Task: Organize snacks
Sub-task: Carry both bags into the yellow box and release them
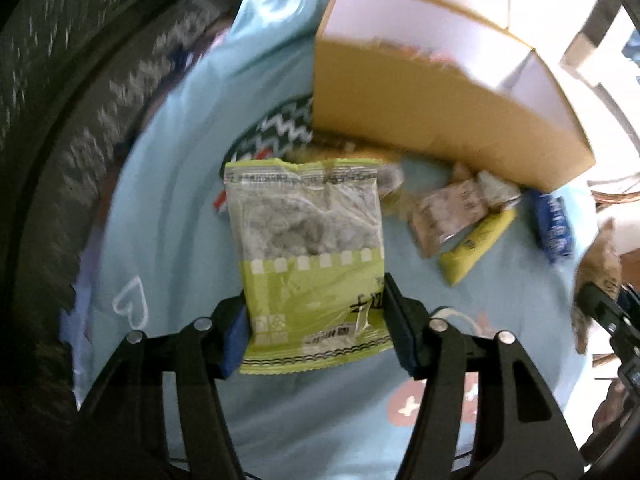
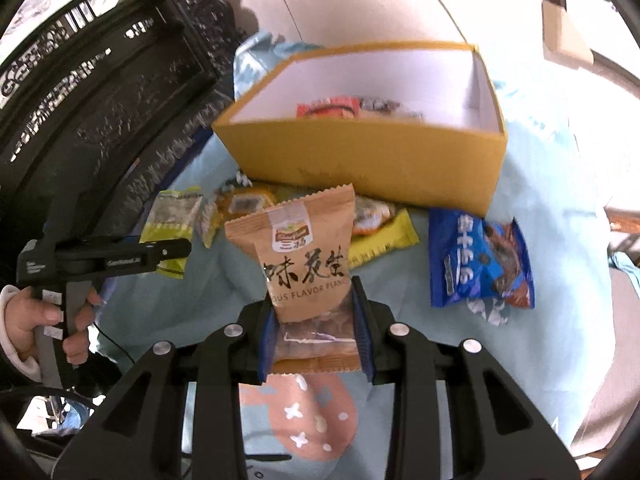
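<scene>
My left gripper (image 1: pixel 318 320) is shut on the lower part of a green snack packet (image 1: pixel 304 240) with a clear window, held up above the light-blue cloth. From the right wrist view, this gripper (image 2: pixel 172 252) and the green packet (image 2: pixel 172 216) hang at the left, with a hand on the handle. My right gripper (image 2: pixel 316 332) is shut on a brown peanut packet (image 2: pixel 308 256), also off the cloth. Behind both stands an open yellow cardboard box (image 2: pixel 360 160) with a few packets inside. The box (image 1: pixel 420 112) fills the upper right of the left wrist view.
Loose snacks lie on the cloth in front of the box: a blue packet (image 2: pixel 480 260), a yellow bar (image 2: pixel 384 240) and orange-and-clear packets (image 2: pixel 248 204). Dark carved wooden furniture (image 2: pixel 100 100) rises along the left. The cloth (image 2: pixel 540 360) covers the surface.
</scene>
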Demonstrator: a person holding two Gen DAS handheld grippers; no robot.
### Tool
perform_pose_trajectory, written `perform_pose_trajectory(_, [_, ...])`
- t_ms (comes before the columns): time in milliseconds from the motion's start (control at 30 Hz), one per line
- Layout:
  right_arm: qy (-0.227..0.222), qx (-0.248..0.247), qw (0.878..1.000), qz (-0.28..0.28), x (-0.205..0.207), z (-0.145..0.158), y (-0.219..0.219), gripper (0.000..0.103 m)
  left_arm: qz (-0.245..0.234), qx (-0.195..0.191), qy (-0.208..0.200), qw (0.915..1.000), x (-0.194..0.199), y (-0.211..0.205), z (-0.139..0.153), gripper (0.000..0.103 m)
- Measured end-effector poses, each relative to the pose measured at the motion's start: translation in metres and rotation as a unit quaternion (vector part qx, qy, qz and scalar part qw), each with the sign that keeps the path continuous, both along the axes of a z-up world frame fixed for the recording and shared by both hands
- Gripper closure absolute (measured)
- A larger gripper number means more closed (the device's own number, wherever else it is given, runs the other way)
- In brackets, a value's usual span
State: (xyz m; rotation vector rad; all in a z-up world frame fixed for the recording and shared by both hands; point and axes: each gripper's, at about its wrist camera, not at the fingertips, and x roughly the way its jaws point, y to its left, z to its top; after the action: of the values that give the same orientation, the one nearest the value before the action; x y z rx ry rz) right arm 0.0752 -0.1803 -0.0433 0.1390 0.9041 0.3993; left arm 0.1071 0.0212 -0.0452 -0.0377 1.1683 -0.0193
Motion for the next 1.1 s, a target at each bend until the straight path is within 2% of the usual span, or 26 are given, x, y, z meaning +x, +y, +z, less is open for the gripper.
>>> perform_pose_trajectory(100, [-0.019, 0.005, 1.000, -0.007, 0.004, 0.016, -0.002, 0.069, -0.016, -0.001, -0.028, 0.9995, 0.004, -0.009, 0.028, 0.044])
perform_pose_trajectory(400, [-0.080, 0.013, 0.996, -0.041, 0.037, 0.064, -0.017, 0.069, -0.046, -0.023, -0.097, 0.9940, 0.053, -0.030, 0.092, 0.043])
perform_pose_trajectory(667, [-0.108, 0.016, 0.992, -0.068, 0.084, 0.086, -0.027, 0.069, -0.067, -0.036, -0.104, 0.9917, 0.111, -0.052, 0.103, 0.043])
perform_pose_trajectory(900, [-0.094, 0.006, 0.990, -0.103, 0.127, 0.075, -0.030, 0.068, -0.058, -0.068, -0.081, 0.9927, 0.168, -0.063, 0.090, 0.042])
perform_pose_trajectory(933, [-0.090, 0.004, 0.990, -0.111, 0.131, 0.072, -0.030, 0.067, -0.049, -0.077, -0.075, 0.9929, 0.176, -0.063, 0.086, 0.041])
perform_pose_trajectory(967, [-0.083, -0.005, 0.989, -0.124, 0.137, 0.067, -0.029, 0.061, -0.036, -0.084, -0.068, 0.9935, 0.182, -0.061, 0.081, 0.032])
perform_pose_trajectory(1000, [-0.080, -0.022, 0.987, -0.140, 0.140, 0.065, -0.029, 0.047, -0.016, -0.086, -0.060, 0.9944, 0.187, -0.057, 0.076, 0.022])
perform_pose_trajectory(1033, [-0.084, -0.046, 0.982, -0.162, 0.140, 0.064, -0.027, 0.040, 0.000, -0.080, -0.058, 0.9951, 0.190, -0.055, 0.075, 0.004])
perform_pose_trajectory(1100, [-0.110, -0.062, 0.977, -0.169, 0.132, 0.066, -0.025, 0.035, 0.026, -0.062, -0.071, 0.9952, 0.188, -0.048, 0.076, 0.002])
